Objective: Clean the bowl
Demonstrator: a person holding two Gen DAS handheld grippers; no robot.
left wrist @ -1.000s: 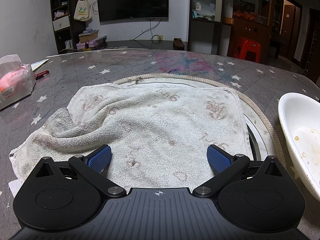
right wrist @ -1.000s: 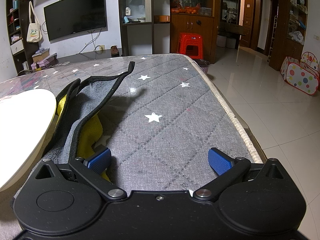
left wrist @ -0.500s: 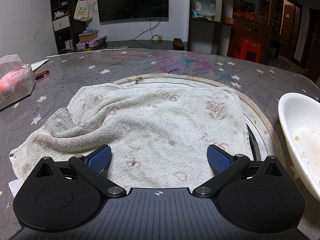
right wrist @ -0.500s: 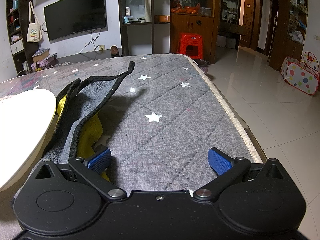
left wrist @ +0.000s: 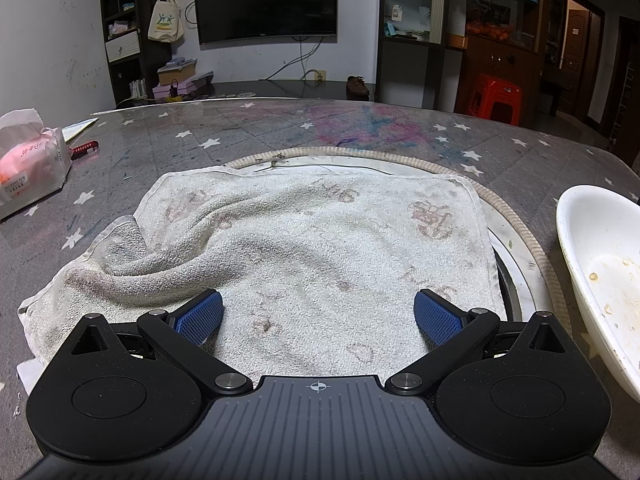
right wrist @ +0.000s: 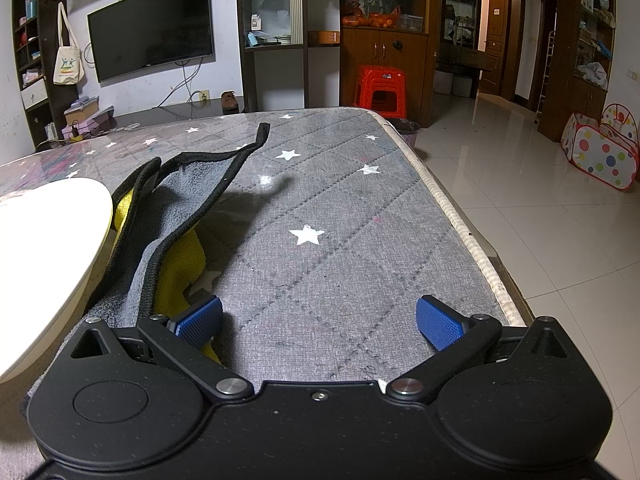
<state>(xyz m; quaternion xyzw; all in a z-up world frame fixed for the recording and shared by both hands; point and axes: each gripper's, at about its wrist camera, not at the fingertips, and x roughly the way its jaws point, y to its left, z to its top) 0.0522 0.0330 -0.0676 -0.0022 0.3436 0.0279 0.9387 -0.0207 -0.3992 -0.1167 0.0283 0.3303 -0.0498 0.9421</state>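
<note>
A white bowl (left wrist: 604, 272) with brown food stains inside sits at the right edge of the left wrist view; its rim (right wrist: 52, 256) fills the left of the right wrist view. A stained white towel (left wrist: 304, 248) lies spread on the table, and my left gripper (left wrist: 318, 316) hovers open over its near edge, holding nothing. A grey and yellow cloth (right wrist: 168, 232) with black trim lies crumpled beside the bowl. My right gripper (right wrist: 320, 322) stands open over the table, its left fingertip (right wrist: 200, 320) at the cloth's near corner.
The grey star-patterned table (right wrist: 332, 208) ends close on the right, with tiled floor beyond. A round inset (left wrist: 516, 248) shows under the towel. A tissue pack (left wrist: 28, 164) and a red pen (left wrist: 84, 148) lie at the far left.
</note>
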